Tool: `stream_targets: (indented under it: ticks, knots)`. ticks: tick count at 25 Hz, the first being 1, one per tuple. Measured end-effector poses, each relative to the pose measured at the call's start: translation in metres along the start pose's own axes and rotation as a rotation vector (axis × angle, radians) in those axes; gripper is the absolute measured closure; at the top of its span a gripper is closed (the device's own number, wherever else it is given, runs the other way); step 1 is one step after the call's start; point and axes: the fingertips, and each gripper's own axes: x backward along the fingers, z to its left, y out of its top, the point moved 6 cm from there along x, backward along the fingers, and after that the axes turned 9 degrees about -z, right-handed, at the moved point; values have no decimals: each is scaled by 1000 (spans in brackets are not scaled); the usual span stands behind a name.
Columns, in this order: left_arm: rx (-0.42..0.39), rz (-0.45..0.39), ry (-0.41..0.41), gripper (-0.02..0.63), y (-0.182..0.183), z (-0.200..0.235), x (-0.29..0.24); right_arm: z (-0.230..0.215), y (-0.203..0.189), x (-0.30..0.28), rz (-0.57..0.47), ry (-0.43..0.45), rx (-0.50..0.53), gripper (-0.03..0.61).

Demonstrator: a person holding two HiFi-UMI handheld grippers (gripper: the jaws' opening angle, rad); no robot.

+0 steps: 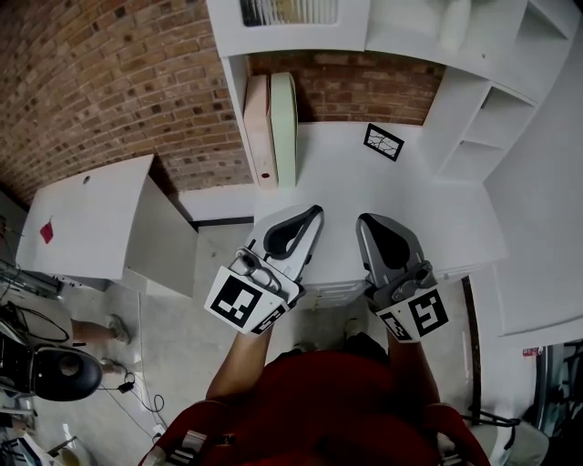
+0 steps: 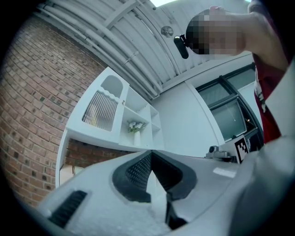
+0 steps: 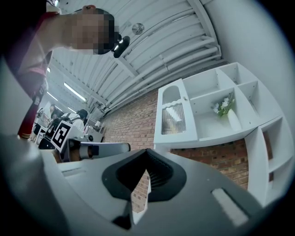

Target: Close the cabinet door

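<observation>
Left claw [image 1: 316,211], right claw [image 1: 364,220]: both clenched, empty, above worktop [image 1: 346,177] near edge. Cabinet door [image 1: 288,11], ribbed glass: above worktop's far left corner, well apart from both claws.

A marker card [image 1: 383,141] lies on the desk [image 1: 346,187], shelves [image 1: 483,132] to its right.
</observation>
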Motion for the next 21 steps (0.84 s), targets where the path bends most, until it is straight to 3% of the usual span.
stream_targets:
  ticks: [21]
  knots:
    - [12,-5,-31,611,17,-5,18,22,12,9,-16,-45,10,566]
